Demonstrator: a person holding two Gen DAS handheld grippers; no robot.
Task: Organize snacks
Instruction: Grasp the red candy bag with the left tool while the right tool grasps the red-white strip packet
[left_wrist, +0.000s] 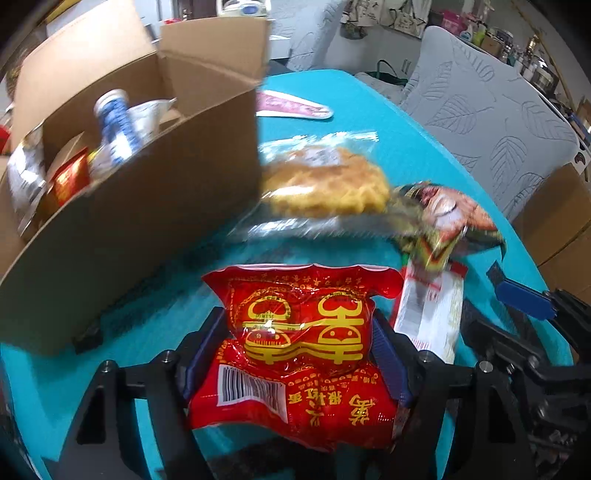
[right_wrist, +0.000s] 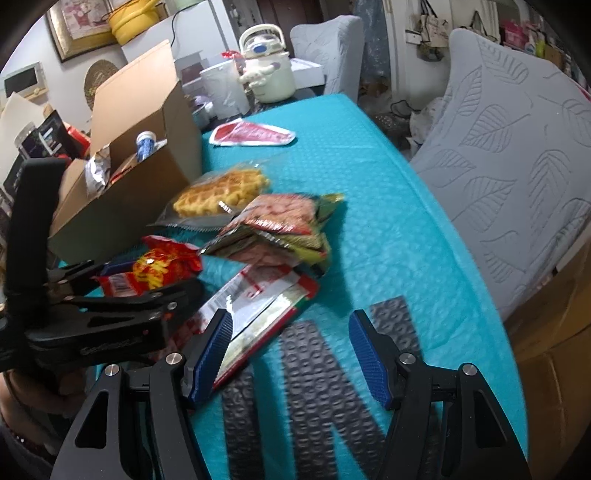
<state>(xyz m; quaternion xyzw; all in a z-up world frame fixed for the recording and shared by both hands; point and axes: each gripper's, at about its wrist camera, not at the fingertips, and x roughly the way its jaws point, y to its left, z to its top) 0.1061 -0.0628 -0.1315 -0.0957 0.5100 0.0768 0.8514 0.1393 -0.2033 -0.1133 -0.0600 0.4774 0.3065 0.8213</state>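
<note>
Nearest: a red glossy plastic snack packet with yellow characters (left_wrist: 299, 354) fills the foreground of the left wrist view, pinched across its middle between the blue ribbed pads (left_wrist: 388, 354).
Left gripper (left_wrist: 295, 354): closed on the red packet, which is lifted clear of the teal bubble-textured table cover (left_wrist: 369, 122), near the front wall of the brown cardboard box (left_wrist: 147, 229).
Right gripper (right_wrist: 291, 354): jaws wide apart, holding nothing, low over the cover; its left pad lies just beside a flat white-and-red sachet (right_wrist: 258, 310).
Handling: the packet looks light, soft and puffed, its film slippery. A mid-body grip across the bulge seems safest, since the crimped ends would likely slide out.
Outward: beyond the sachet lie a crumpled green-and-red foil bag (right_wrist: 280, 229) and a waffle in clear wrap (right_wrist: 221, 192), the wrap touching the box side. A red-and-white flat packet (right_wrist: 251, 134) lies well apart, farther back.
Box contents: a blue-and-white bottle (left_wrist: 114, 125) and a small red carton (left_wrist: 70, 177) stand inside among other items.
Pose: the left gripper points roughly level toward the box. The right tilts down at the table.
Judgement: the red packet appears bound for the box, and its wall must be cleared.
</note>
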